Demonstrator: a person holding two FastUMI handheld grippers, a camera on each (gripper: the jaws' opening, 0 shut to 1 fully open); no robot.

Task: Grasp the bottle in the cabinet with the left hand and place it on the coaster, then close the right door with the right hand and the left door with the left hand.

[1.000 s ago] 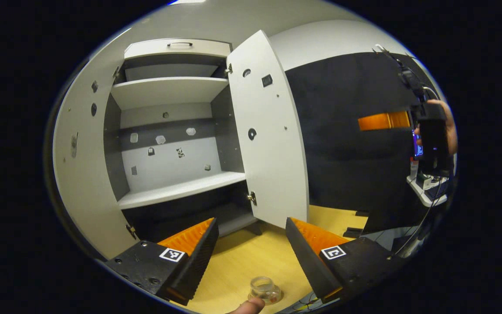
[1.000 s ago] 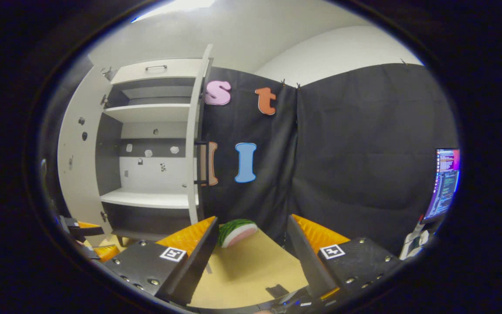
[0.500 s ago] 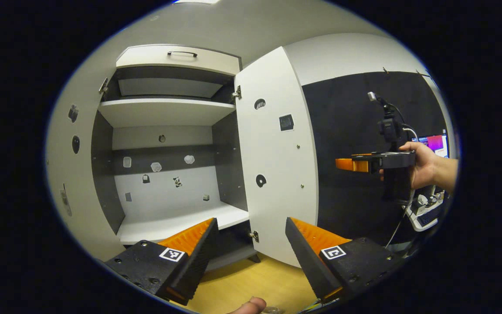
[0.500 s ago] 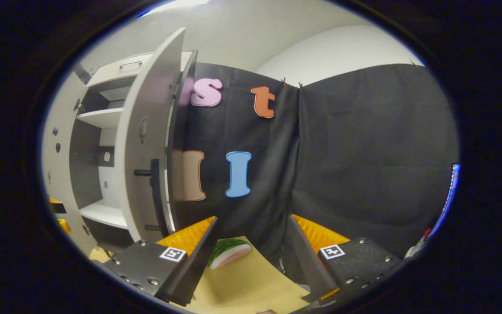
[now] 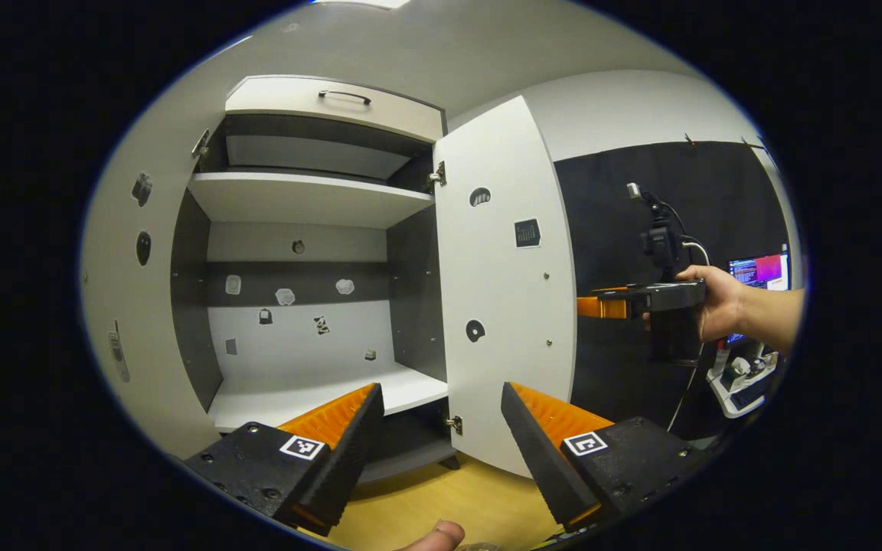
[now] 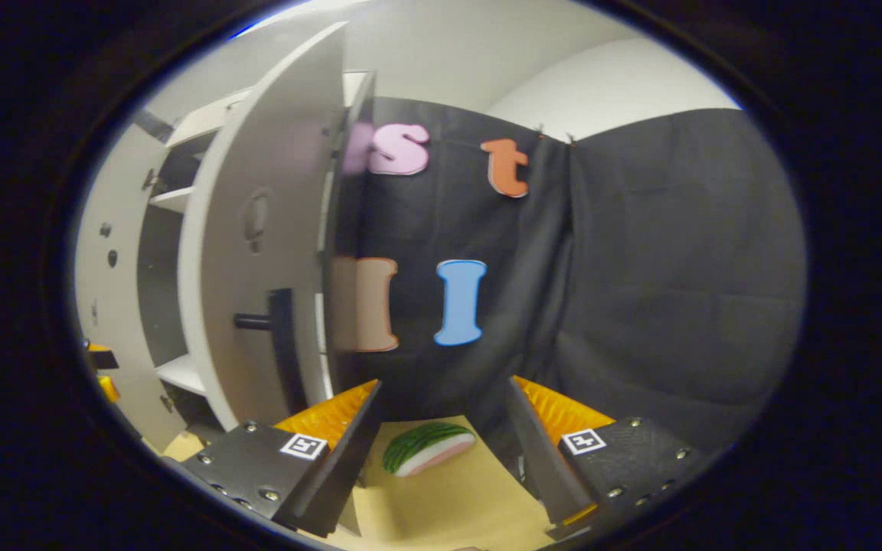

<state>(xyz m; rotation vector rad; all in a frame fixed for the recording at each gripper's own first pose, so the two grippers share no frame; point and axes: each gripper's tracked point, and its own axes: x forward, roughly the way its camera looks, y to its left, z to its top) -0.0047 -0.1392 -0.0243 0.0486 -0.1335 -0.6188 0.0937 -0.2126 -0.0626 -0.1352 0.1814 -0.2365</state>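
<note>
Wooden table (image 6: 441, 497) bears watermelon slice (image 6: 427, 447) beside right door (image 6: 265, 252).

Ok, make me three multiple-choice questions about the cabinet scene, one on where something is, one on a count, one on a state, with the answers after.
1. Where does the watermelon slice lie?
A. on the cabinet's top shelf
B. on the table, between the right gripper's fingers in its view
C. in the drawer

2. How many dark handles show on the right door's outer face?
A. one
B. three
C. none

3. How does the left gripper stand?
A. shut on a bottle
B. shut on the door
C. open, holding nothing

Answers: 1 B, the watermelon slice rests on the table ahead of the right gripper. 2 A, one handle juts from the right door. 3 C, the left gripper shows a wide gap between its fingers.
</note>
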